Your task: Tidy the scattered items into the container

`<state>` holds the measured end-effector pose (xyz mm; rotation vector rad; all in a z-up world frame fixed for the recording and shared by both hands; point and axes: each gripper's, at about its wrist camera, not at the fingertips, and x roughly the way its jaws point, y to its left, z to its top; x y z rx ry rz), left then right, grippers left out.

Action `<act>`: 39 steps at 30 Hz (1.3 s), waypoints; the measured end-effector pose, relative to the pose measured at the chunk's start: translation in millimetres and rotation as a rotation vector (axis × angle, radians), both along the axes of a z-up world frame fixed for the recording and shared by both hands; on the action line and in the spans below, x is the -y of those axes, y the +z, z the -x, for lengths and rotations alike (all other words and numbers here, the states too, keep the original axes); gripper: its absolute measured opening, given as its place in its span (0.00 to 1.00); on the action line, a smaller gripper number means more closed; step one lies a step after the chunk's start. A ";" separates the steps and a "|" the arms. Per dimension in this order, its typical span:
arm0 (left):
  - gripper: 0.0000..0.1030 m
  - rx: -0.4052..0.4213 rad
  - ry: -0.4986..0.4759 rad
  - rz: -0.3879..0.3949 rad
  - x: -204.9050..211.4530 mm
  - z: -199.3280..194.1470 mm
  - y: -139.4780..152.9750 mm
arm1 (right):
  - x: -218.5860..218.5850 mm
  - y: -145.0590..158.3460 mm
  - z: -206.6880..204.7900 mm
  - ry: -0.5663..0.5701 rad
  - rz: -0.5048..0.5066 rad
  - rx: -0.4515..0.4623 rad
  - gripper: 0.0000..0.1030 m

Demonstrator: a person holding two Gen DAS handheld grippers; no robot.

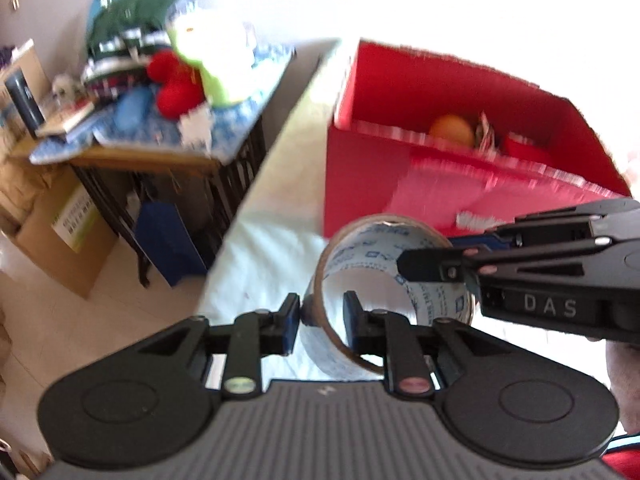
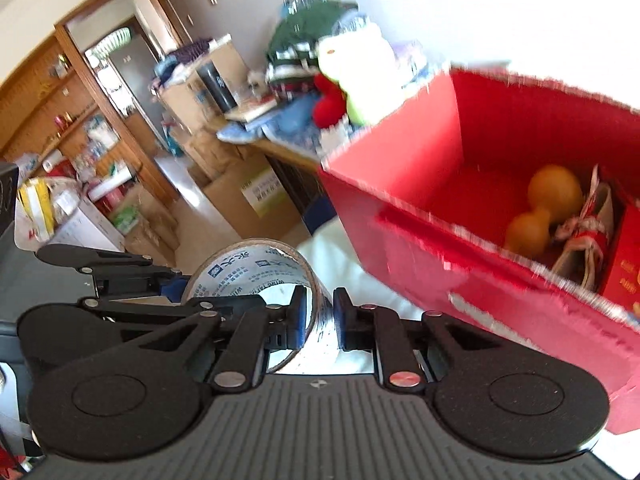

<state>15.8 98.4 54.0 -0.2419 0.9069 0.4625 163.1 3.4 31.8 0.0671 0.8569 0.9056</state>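
A roll of clear tape (image 1: 376,256) with blue print and a brown core hangs above the white tabletop (image 1: 260,264), held from both sides. My left gripper (image 1: 322,316) is shut on its left wall, one pad inside the ring and one outside. My right gripper (image 1: 432,250) comes in from the right and pinches the far wall. In the right wrist view, the right gripper (image 2: 320,320) clamps the tape roll (image 2: 248,272), with the left gripper (image 2: 176,292) on its far left side. The open red box (image 1: 400,184) stands just behind, holding an orange gourd (image 2: 540,208) and red packets (image 2: 592,232).
Left of the tabletop, a side table (image 1: 160,148) carries plush toys and folded clothes. Cardboard boxes (image 1: 60,232) sit on the floor beside it. Wooden shelves (image 2: 60,120) full of goods line the far left. The red box (image 2: 420,184) fills the right side.
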 end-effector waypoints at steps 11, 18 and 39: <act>0.18 0.091 -0.065 -0.147 21.8 -9.4 59.8 | 25.7 43.9 -2.4 -0.094 -0.132 0.053 0.15; 0.18 0.167 -0.136 -0.211 35.8 -31.1 85.6 | 48.2 59.3 -9.5 -0.193 -0.178 0.090 0.15; 0.18 0.092 -0.313 -0.267 24.1 -150.4 58.8 | 58.9 24.3 -112.0 -0.355 -0.025 -0.086 0.07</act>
